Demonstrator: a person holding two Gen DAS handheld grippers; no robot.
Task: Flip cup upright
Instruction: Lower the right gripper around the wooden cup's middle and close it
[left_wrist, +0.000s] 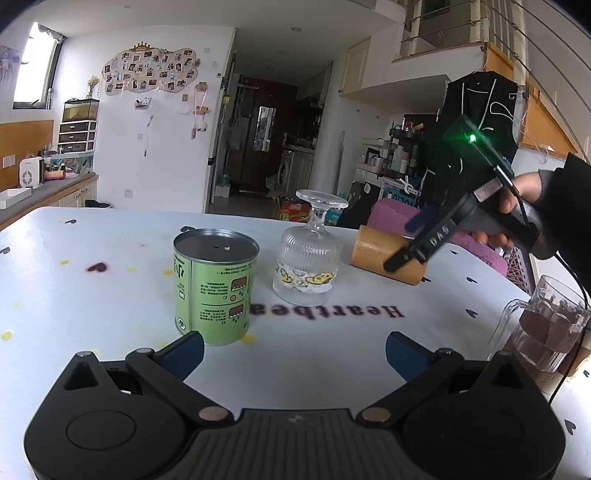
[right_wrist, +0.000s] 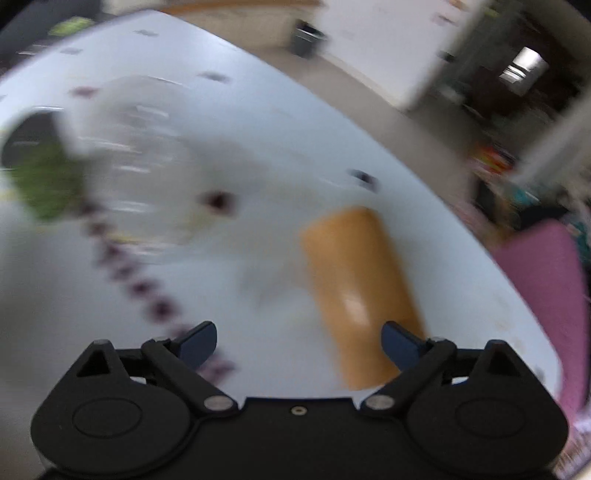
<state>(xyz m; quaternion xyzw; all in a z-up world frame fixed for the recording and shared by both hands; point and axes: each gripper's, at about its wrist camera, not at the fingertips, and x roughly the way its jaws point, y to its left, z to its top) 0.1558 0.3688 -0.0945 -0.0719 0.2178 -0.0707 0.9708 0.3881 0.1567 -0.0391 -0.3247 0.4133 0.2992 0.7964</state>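
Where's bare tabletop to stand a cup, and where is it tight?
Bare: the left half of the table, left of the green can, and the near strip between the can and the glass mug. Tight: the can, the upside-down glass cup and the lying wooden cup sit close, with the right gripper at the wooden cup.

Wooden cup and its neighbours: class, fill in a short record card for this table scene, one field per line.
wooden cup: lying on its side, far right of table
right tongs: open, just above the wooden cup, not gripping; view blurred
left tongs: open, empty, low over the table
goblet: clear ribbed glass, upside down, foot on top
green can: upright, left of goblet
glass mug: near right edge, brown contents
tablecloth: white, small hearts, printed lettering
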